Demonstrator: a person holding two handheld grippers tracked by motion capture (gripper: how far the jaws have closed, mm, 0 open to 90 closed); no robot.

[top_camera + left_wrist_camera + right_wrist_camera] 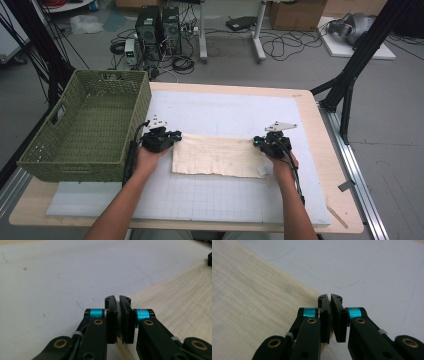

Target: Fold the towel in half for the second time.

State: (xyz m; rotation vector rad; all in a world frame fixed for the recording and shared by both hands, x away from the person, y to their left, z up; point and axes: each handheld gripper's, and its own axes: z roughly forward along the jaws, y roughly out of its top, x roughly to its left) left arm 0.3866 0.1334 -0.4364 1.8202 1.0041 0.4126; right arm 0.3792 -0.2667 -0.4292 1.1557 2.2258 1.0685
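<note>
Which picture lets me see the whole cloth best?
The high view: the cream cloth lies flat there on the white mat, all its edges visible between the two grippers. The left gripper view shows one part of it at the right, and the right gripper view another at the left.

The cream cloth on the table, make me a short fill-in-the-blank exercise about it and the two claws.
1. The cream cloth lies flat on a white ____ mat.
2. The left claw is shut on the cloth's ____ end.
3. The right claw is ____ on the cloth's other end.
4. The green woven ____ stands at the table's left edge.

Missing words: gridded; left; shut; basket
</note>
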